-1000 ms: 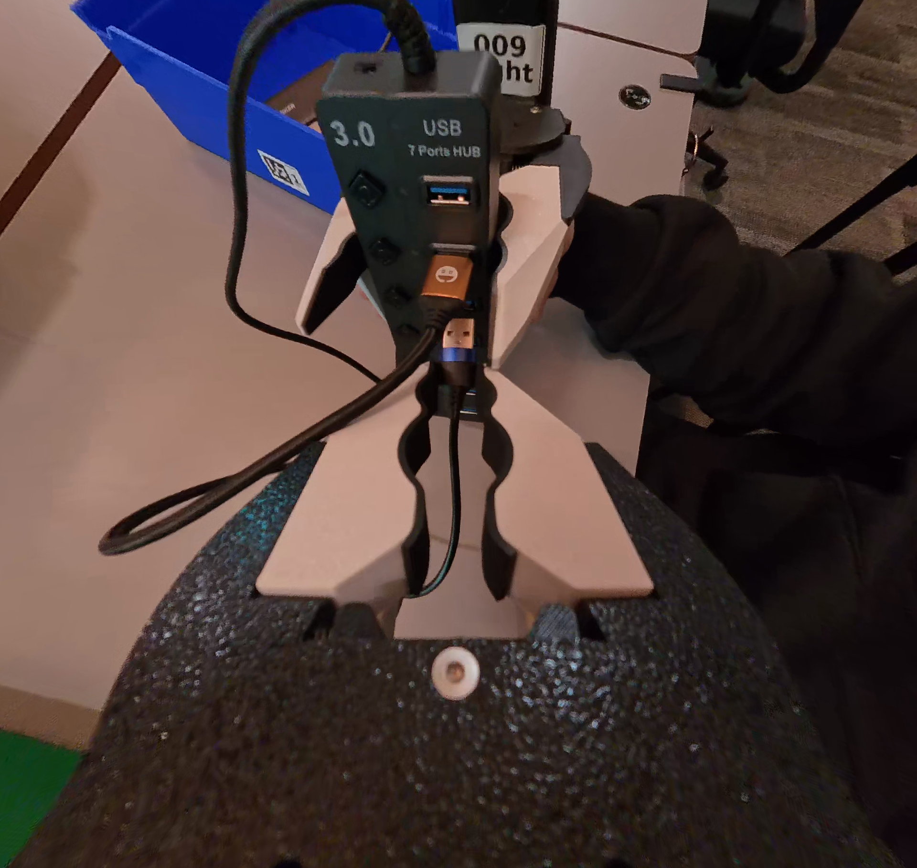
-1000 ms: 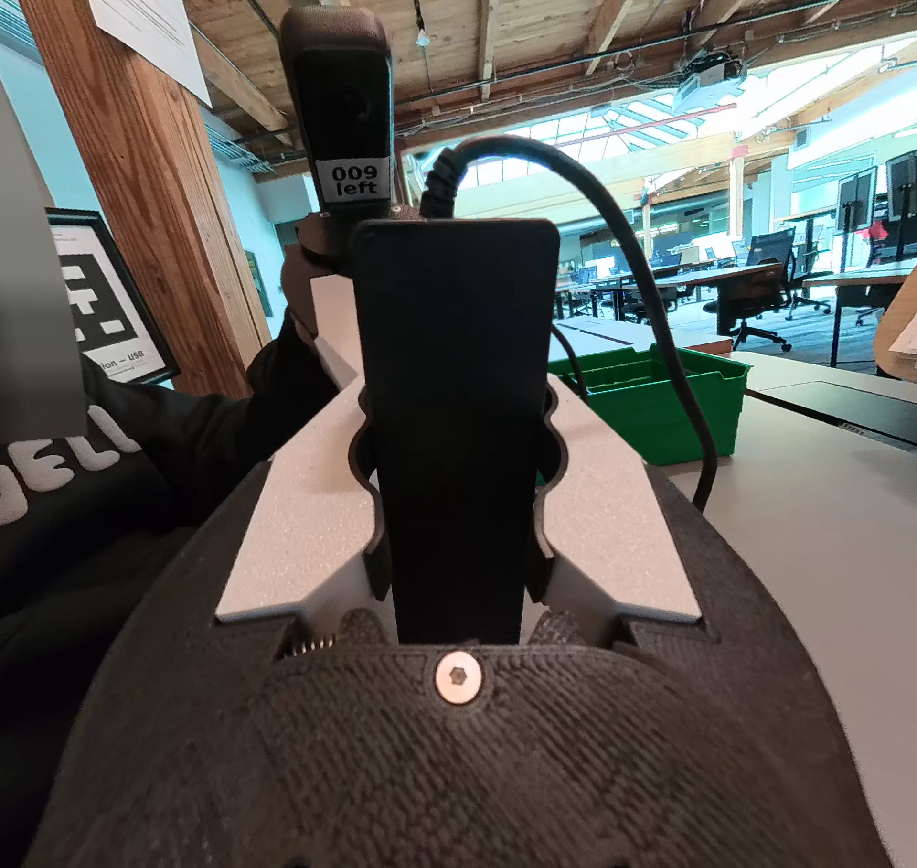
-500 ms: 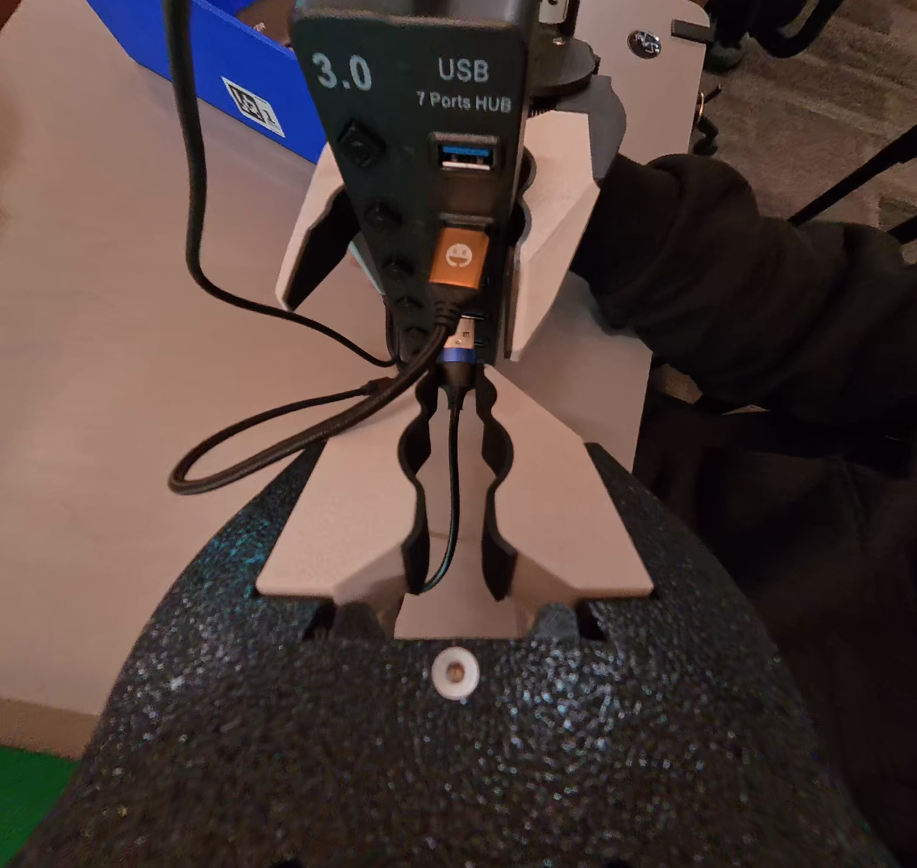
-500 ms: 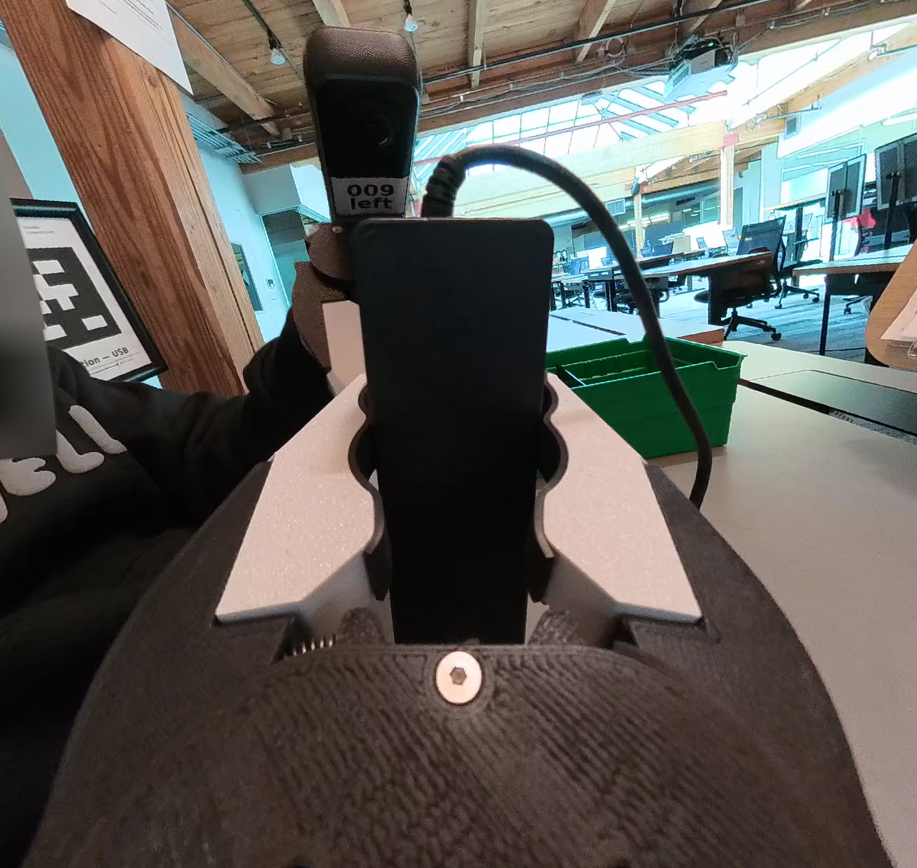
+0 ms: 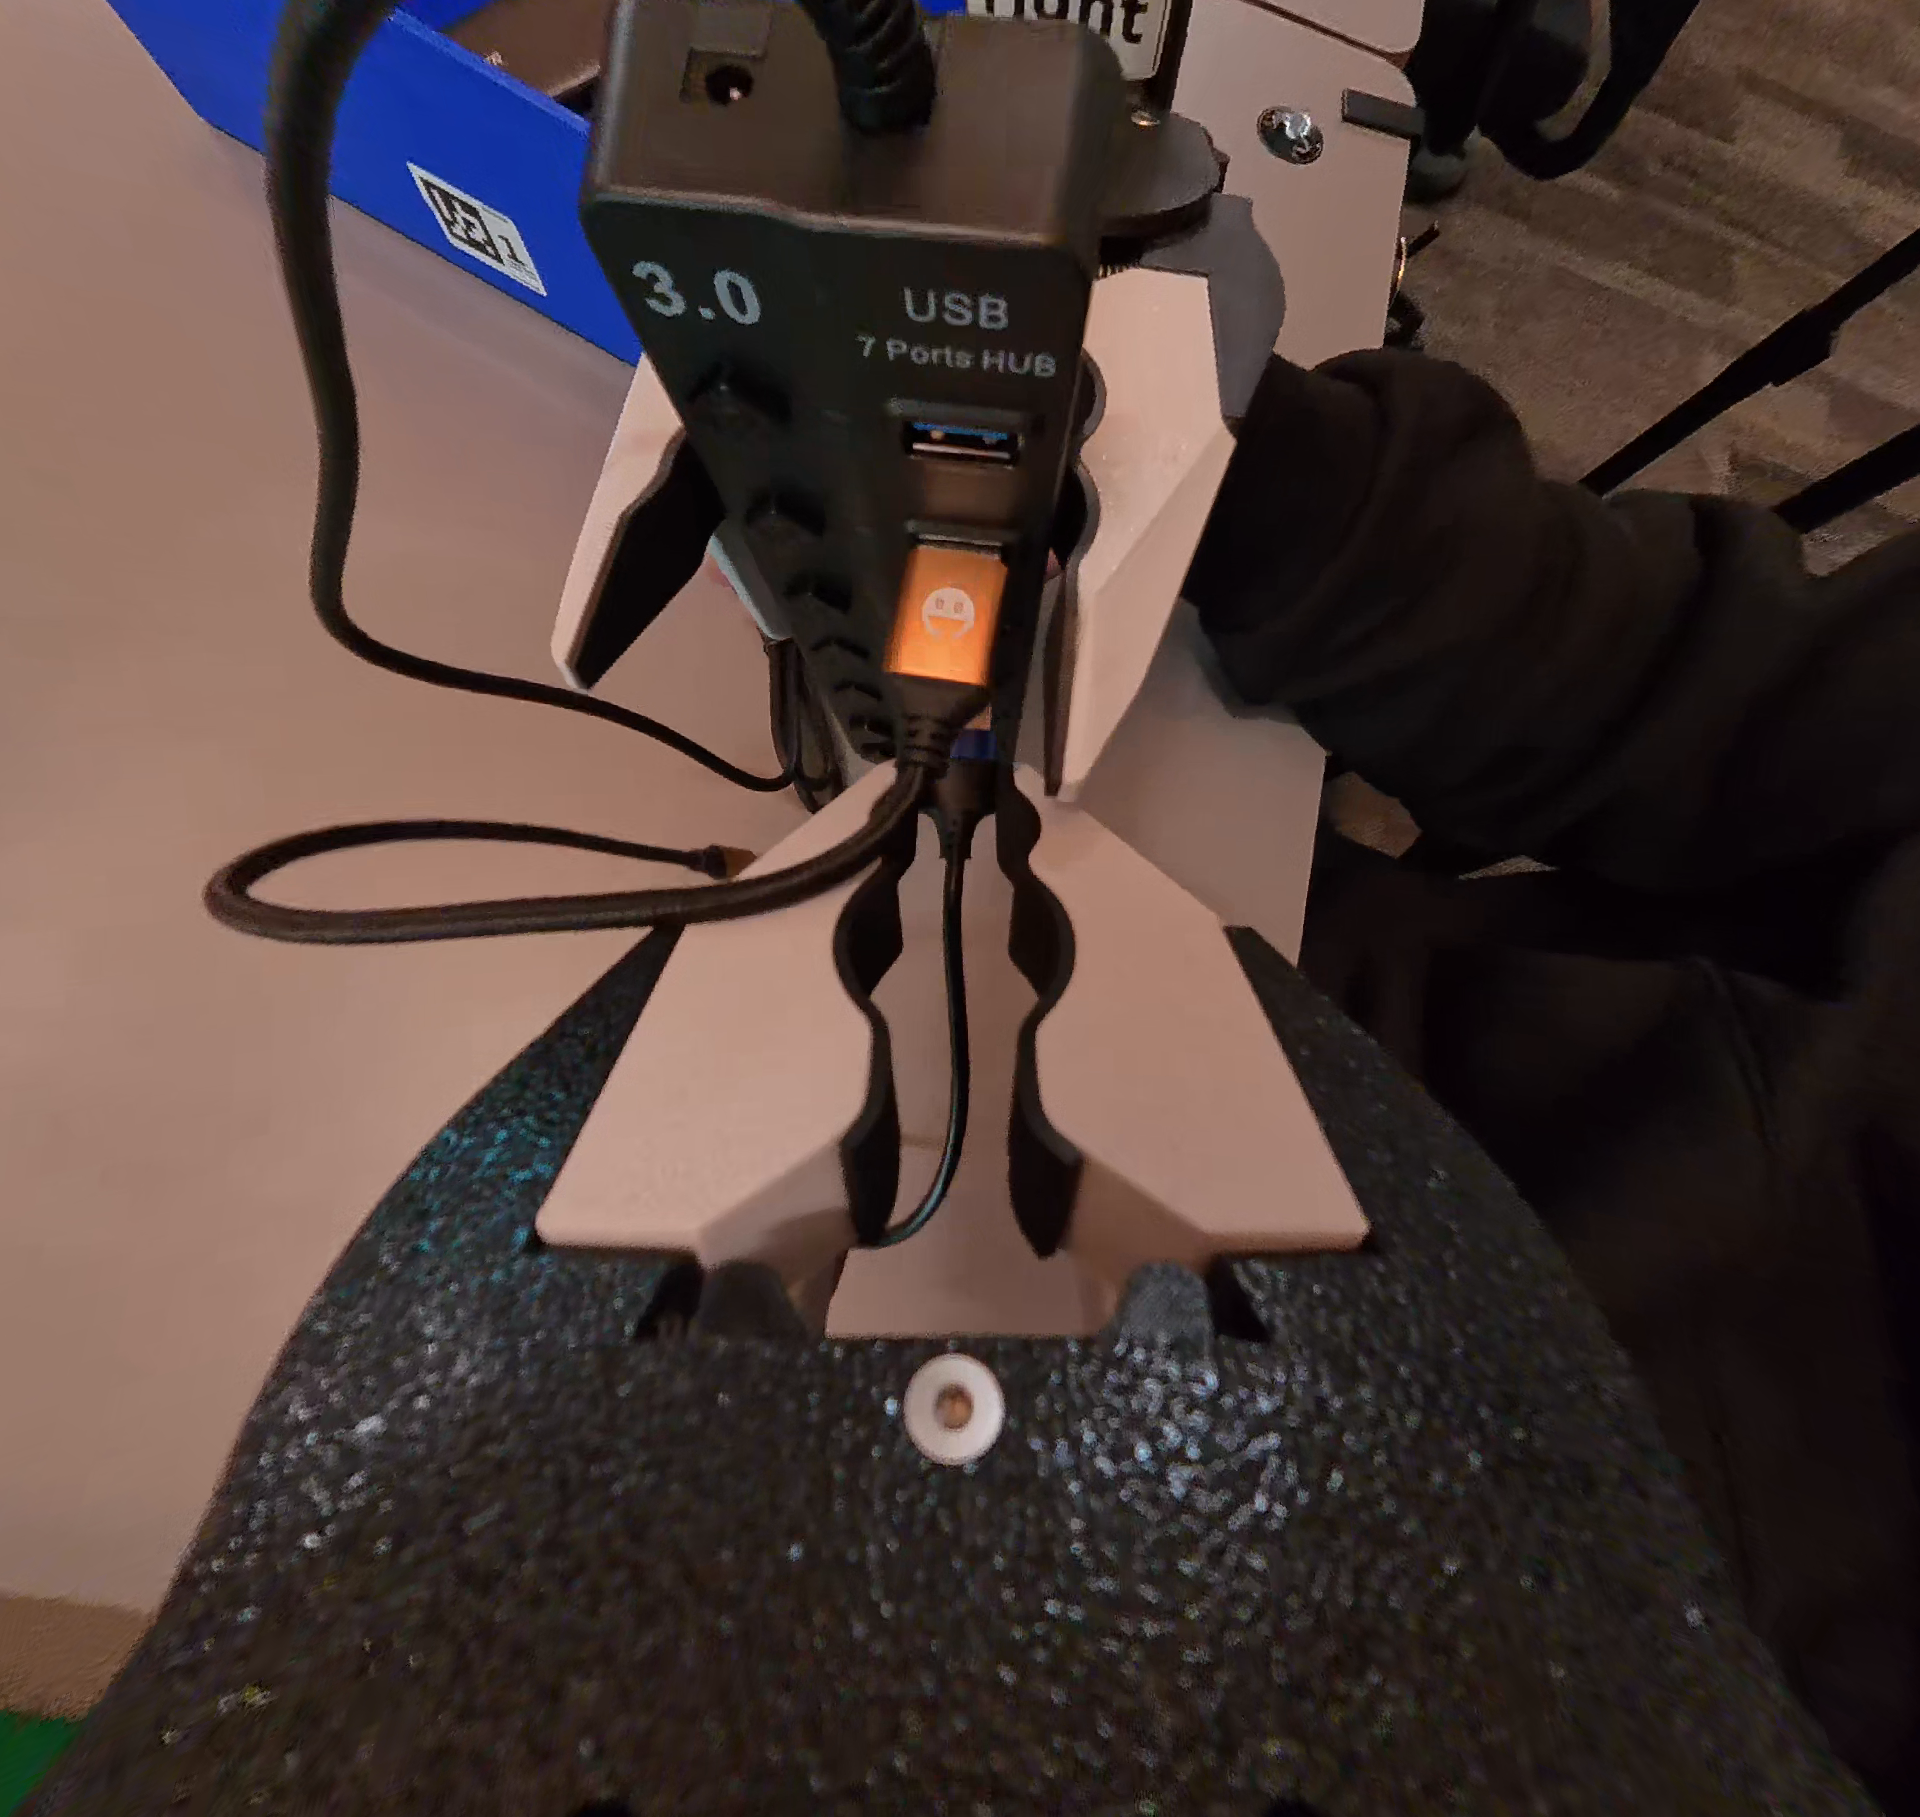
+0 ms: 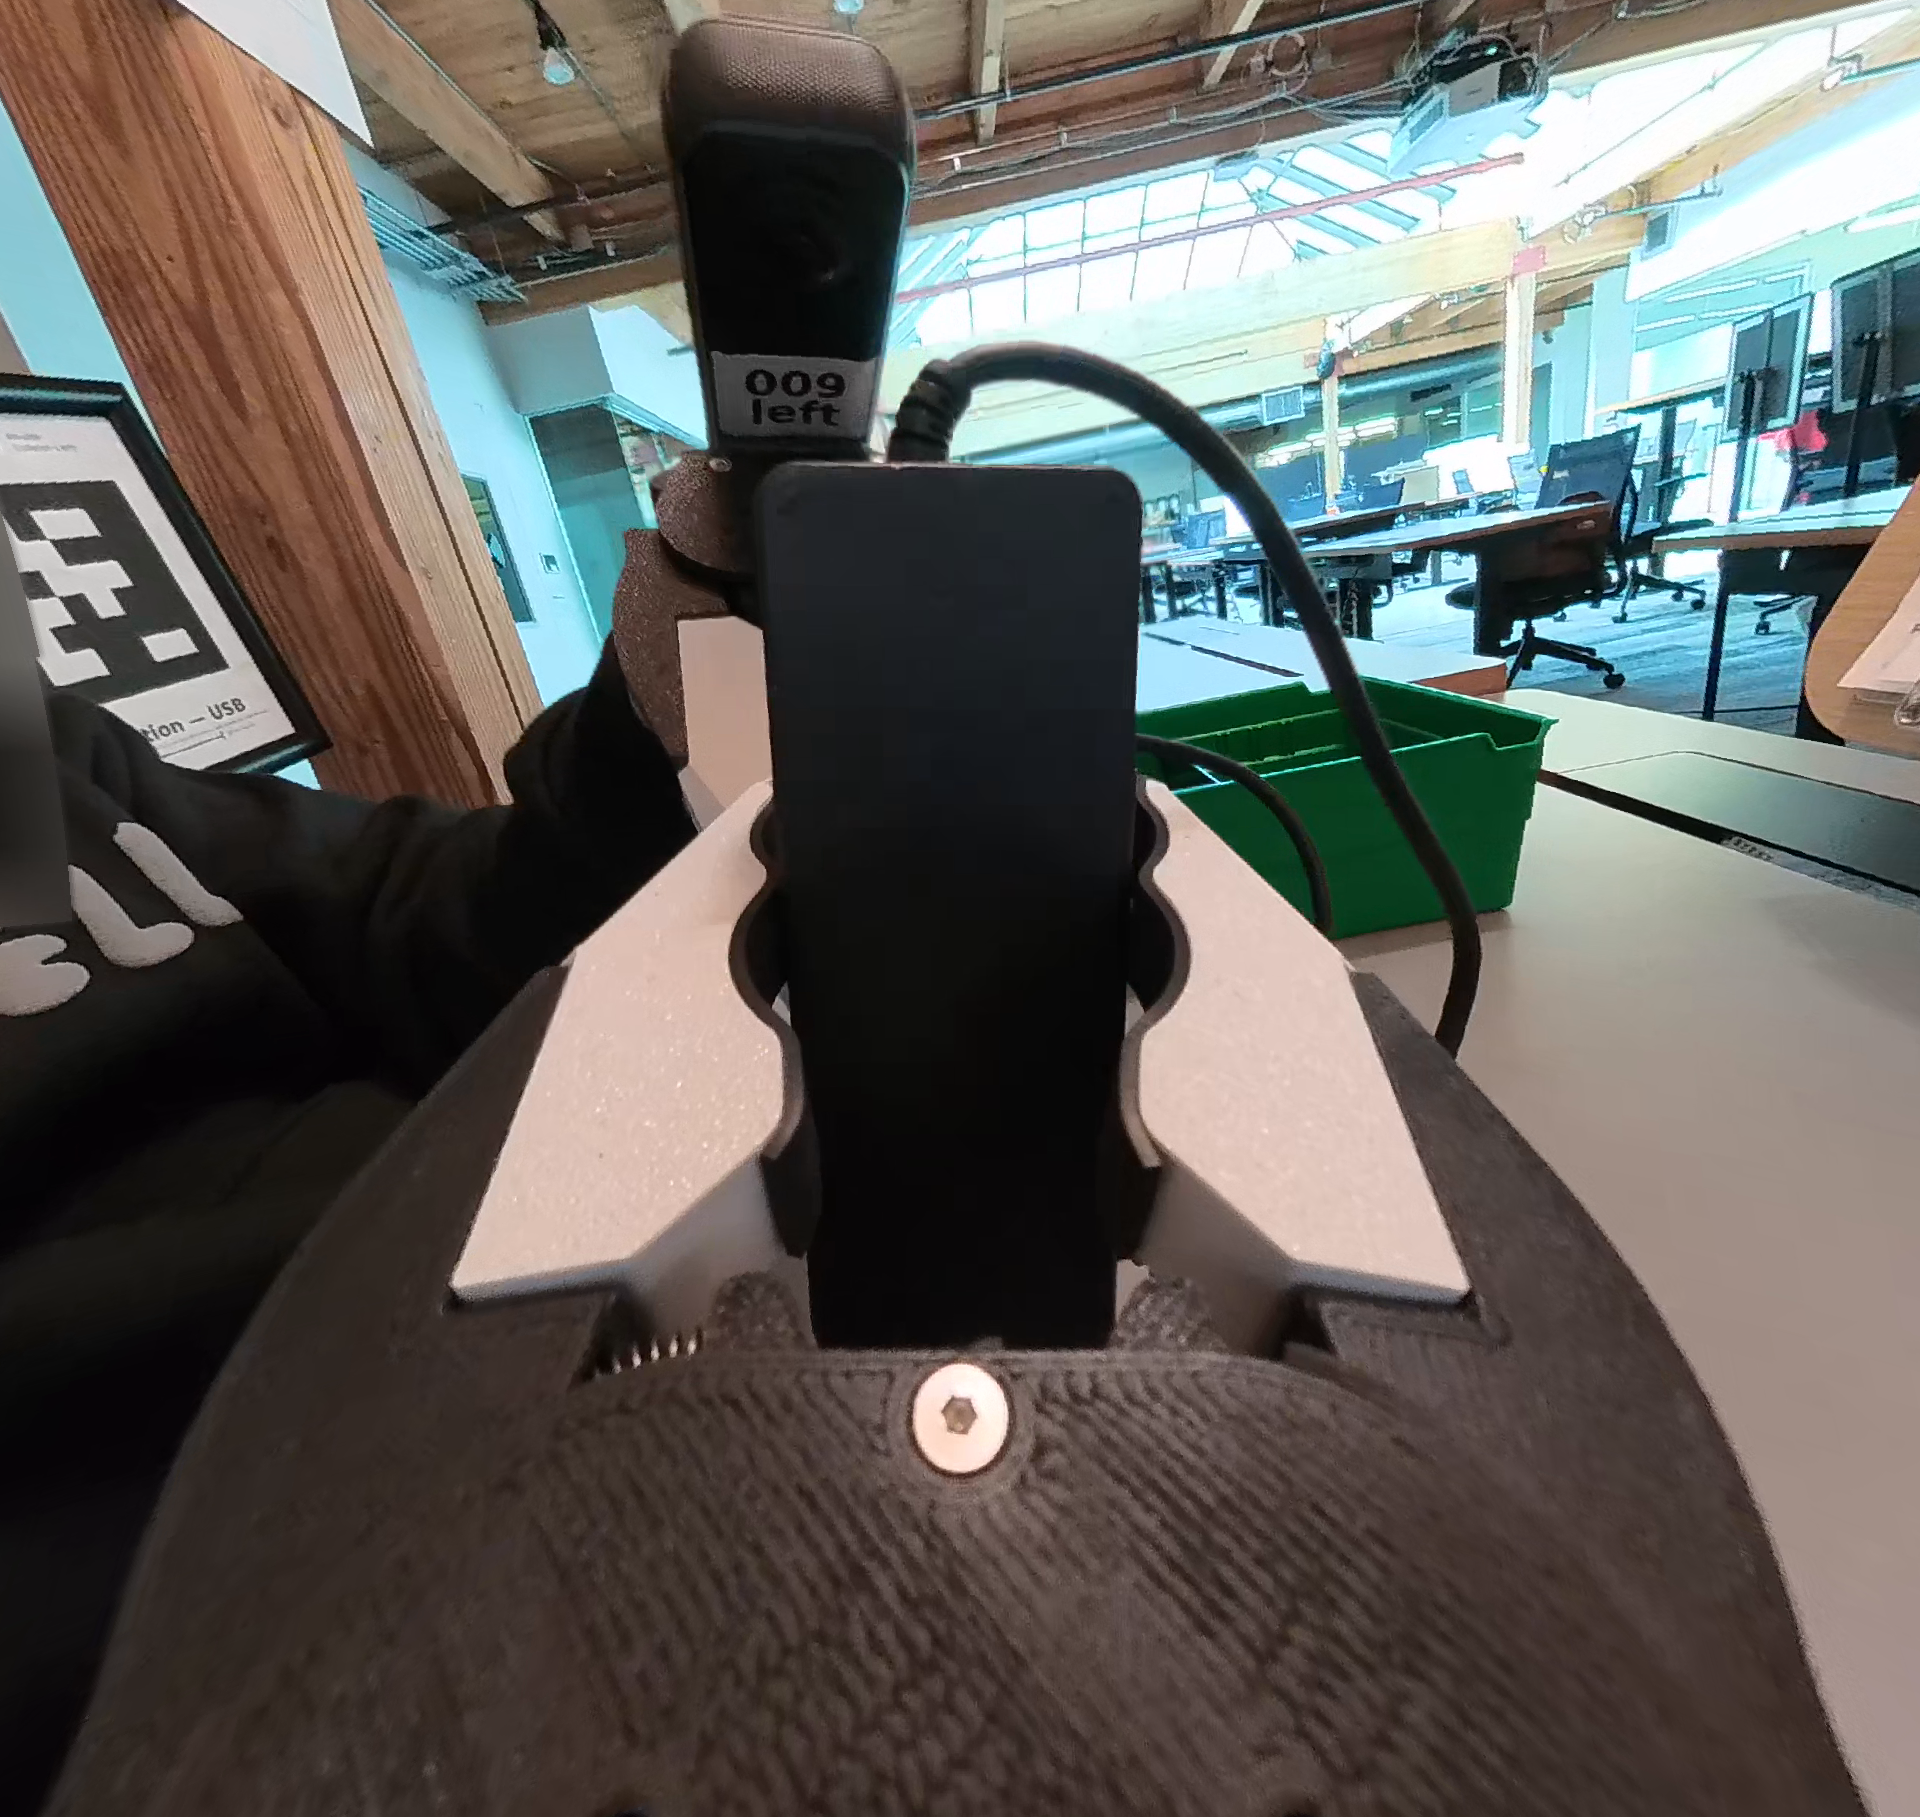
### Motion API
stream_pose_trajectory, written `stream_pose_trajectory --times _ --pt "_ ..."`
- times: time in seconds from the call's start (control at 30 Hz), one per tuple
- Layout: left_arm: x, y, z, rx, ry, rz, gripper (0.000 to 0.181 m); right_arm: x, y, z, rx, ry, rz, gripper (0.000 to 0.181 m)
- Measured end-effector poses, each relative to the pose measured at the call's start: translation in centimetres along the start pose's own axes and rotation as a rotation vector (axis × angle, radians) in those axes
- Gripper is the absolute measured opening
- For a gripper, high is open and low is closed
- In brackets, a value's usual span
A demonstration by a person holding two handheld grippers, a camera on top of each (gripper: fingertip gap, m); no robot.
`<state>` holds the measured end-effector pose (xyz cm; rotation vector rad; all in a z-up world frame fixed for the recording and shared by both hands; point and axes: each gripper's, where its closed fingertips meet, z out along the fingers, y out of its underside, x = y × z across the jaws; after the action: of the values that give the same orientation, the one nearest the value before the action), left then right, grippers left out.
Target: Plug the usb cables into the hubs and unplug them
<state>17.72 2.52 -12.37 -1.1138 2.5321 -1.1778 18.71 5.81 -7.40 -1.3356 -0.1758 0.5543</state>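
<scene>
The right gripper (image 6: 951,811) clamps the black USB hub (image 6: 951,884) upright at twelve o'clock, showing only its blank back. The left wrist view alone shows its ports: an orange plug (image 5: 943,624) seated, and the left gripper (image 5: 951,811) pinching a thin cable's blue-collared plug (image 5: 971,751) beneath it. A blue bin (image 5: 312,74) sits at eleven o'clock.
</scene>
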Motion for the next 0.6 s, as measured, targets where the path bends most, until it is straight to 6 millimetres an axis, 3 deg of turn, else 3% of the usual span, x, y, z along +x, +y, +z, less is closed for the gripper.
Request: stream_pose_trajectory --times 0.6 --pt "0.2 -2.2 2.0 0.183 -0.047 0.128 0.013 0.6 -1.0 -1.6 0.019 0.037 -0.014 0.063"
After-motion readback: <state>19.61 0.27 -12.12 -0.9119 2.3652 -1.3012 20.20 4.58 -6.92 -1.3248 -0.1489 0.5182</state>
